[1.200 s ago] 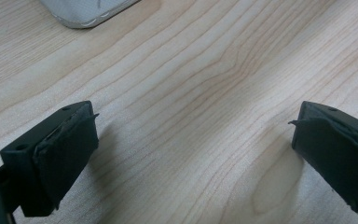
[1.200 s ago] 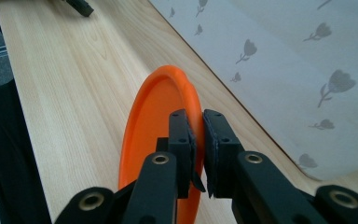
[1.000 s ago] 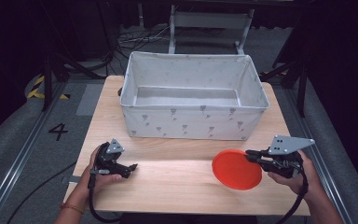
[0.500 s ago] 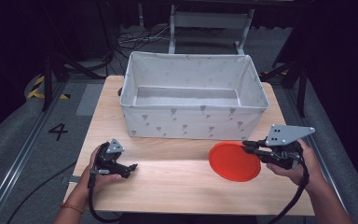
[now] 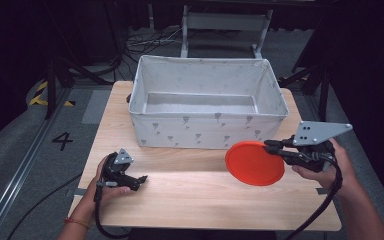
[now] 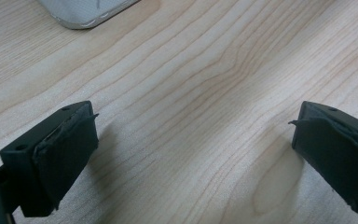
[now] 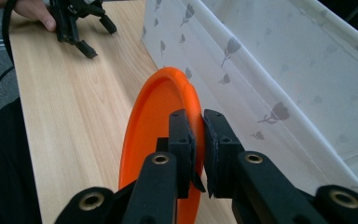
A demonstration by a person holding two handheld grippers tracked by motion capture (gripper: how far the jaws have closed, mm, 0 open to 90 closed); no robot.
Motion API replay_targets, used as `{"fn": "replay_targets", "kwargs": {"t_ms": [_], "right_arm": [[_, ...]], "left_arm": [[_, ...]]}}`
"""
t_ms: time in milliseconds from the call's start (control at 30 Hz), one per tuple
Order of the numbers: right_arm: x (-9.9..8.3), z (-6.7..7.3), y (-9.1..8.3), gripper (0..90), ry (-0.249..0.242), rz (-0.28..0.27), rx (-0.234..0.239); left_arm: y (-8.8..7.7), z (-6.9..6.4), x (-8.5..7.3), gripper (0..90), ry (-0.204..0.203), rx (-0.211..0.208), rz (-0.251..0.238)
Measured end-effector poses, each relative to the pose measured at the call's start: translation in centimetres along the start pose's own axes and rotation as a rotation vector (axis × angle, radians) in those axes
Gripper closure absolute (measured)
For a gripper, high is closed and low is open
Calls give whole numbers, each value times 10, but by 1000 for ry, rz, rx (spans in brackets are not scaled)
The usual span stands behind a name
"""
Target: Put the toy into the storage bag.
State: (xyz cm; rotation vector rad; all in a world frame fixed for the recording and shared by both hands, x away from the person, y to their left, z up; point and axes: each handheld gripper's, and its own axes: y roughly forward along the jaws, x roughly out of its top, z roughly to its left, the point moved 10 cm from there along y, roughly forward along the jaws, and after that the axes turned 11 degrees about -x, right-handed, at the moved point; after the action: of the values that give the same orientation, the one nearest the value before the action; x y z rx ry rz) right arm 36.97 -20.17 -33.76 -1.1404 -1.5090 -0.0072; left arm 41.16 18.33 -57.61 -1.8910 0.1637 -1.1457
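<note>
From the high view, the right gripper is pinching the edge of a round orange plate. The plate is hanging in the air over the wooden table, just in front of the big white fabric box. The box is looking empty inside; I am seeing only its grey bottom. So the picking-up part is looking done, and I am guessing the plate is going into the box. That part is not done yet, because the plate is outside the front wall. The left gripper is resting low on the table near the front left, well apart from the plate, and it is holding nothing.

In the left gripper view, the two black jaws are standing wide apart. Between them I am seeing only bare wood. A corner of the white box is peeking in at the top.

In the right gripper view, the jaws are pressing together on the rim of the orange plate, one on each side. The plate is standing on its edge here, just beside the box wall with its little grey flowers. Far off, the left gripper is sitting on the table with a hand around it.
</note>
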Motion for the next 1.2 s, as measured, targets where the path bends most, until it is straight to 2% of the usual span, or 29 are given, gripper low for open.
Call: {"fn": "replay_targets", "kwargs": {"t_ms": [267,667,900,967,1200], "right_arm": [[17,-13,-15,828,-8,-24,-25],[37,-20,-21,828,-24,-43,-44],[65,-35,-29,828,-27,-78,-67],[67,-36,-29,828,-28,-80,-71],[90,-55,-26,829,-28,-85,-106]], "left_arm": [[0,0,0,5,0,0,0],[0,0,0,5,0,0,0],[0,0,0,5,-1,-1,0],[0,0,0,5,0,0,0],[0,0,0,5,-1,-1,0]]}}
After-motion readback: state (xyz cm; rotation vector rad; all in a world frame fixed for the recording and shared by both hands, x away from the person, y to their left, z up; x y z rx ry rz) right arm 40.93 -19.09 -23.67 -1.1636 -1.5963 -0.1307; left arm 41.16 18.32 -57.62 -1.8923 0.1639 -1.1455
